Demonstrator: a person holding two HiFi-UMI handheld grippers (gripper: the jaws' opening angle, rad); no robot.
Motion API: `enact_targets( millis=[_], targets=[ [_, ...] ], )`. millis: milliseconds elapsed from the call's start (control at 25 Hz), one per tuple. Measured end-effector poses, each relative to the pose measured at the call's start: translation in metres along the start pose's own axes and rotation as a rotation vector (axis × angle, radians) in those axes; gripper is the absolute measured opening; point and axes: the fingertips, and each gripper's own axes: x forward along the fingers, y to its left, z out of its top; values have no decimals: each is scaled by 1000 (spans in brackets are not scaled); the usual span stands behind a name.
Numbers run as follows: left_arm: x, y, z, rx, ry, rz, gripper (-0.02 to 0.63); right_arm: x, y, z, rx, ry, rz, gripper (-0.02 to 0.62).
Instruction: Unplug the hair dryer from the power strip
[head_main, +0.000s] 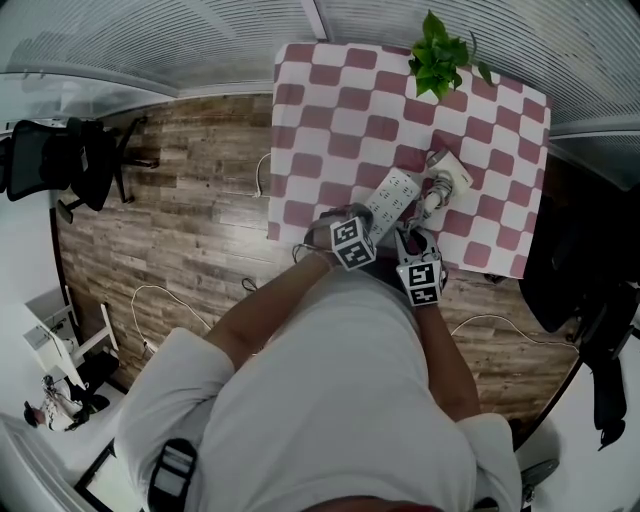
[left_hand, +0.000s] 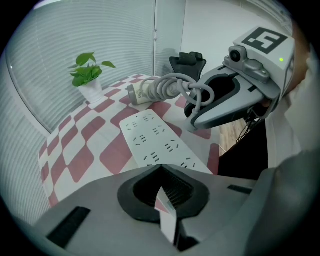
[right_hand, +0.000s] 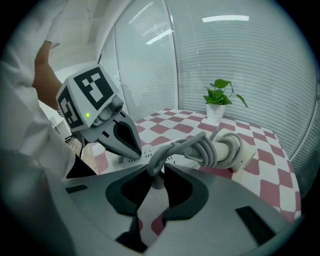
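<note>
**A:** Hair dryer (right_hand: 235, 150) is laid on its side on the checkered table (head_main: 330, 120), just past the power strip (left_hand: 160, 140). Its gray cord (right_hand: 172, 147) is wound round the handle.

**B:** And the grippers?

**A:** Right gripper (right_hand: 155, 170) is partly closed, with the jaws clamped on the plug (right_hand: 157, 181) at the cord's end, right by the strip. Whether the prongs are seated can't be made out. Left gripper (left_hand: 161, 167) is pinched together at the tips and set at the strip's near end. A grip on the strip can't be confirmed.

**B:** Any containers?

**A:** A white pot (left_hand: 92, 91) with a leafy plant (left_hand: 87, 70) in it is parked at the far corner, well apart.
</note>
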Motion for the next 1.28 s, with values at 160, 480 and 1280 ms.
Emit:
enact_targets(
  millis=[160,480,1280],
  targets=[
    [-1,1,1,1,2,1,31,-12,-6,-11,12,30,-17,89],
    [-2,2,2,-5,-6,-6,31,-34,-25,-36,30,68,-65,89],
    [-1,0,1,-14,-4,-16,31,-24,-23,-57,13,117,-60,89]
  ],
)
